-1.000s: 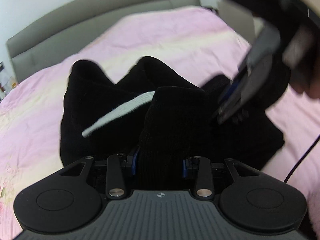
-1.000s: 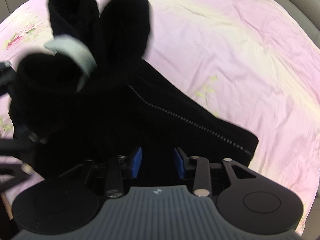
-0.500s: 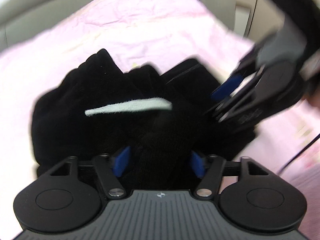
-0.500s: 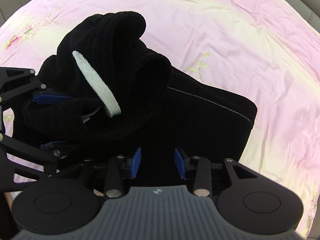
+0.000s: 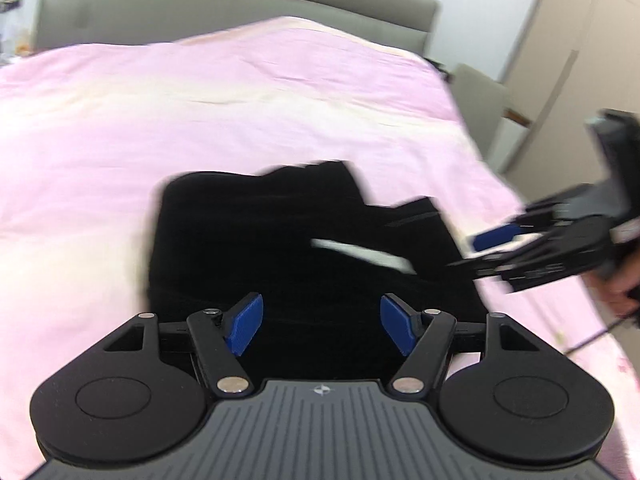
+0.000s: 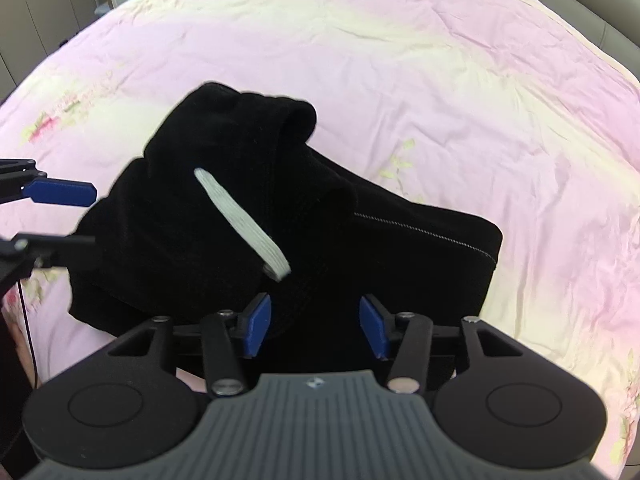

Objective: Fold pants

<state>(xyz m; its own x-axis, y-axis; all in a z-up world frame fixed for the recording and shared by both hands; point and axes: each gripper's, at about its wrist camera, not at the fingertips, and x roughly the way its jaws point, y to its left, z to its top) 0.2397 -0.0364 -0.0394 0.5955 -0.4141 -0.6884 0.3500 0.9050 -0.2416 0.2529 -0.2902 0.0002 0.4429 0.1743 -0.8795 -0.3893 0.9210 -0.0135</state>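
The black pants lie in a folded heap on the pink bedspread, with a white drawstring across the top. In the right wrist view the pants show a bunched upper layer and the drawstring. My left gripper is open and empty just in front of the pants; it also shows at the left edge of the right wrist view. My right gripper is open and empty over the pants' near edge; it shows at the right of the left wrist view.
A grey padded headboard runs along the far side of the bed. A light wardrobe stands to the right. Wide bedspread lies beyond the pants. A black cable hangs at the bed's near left edge.
My left gripper has let go of the pants fabric and opened, drawing back. The lifted bunch has dropped onto the folded pants. My right gripper stays open.
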